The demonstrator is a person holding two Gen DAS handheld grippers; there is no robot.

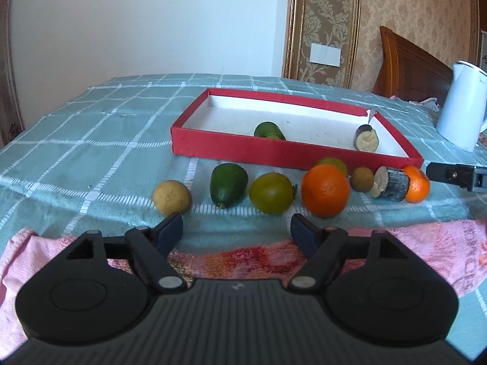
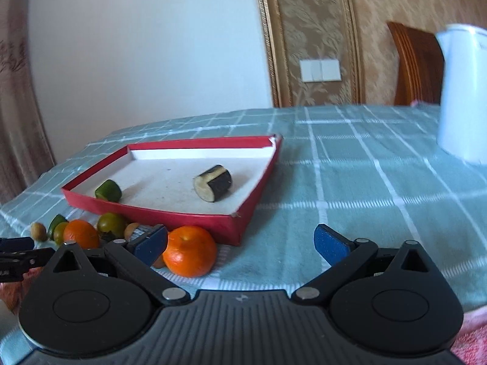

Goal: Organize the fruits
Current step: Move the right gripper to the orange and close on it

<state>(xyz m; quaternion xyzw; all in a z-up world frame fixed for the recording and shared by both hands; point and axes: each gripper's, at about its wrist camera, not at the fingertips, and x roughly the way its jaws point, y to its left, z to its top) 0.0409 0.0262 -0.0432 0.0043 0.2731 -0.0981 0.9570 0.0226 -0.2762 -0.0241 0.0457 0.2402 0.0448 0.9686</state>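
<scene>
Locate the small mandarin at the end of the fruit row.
The small mandarin lies on the tablecloth by the red tray's near corner, beside the right gripper's open fingers.

Two pieces lie in the tray (image 1: pixel 231 149); a row of fruit (image 1: pixel 271 193) lies before it, kettle (image 1: pixel 461 106) to the right.

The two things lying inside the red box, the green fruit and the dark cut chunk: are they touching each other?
Apart. In the right wrist view the green fruit and the dark cut chunk lie with bare white floor of the red box between them.
</scene>
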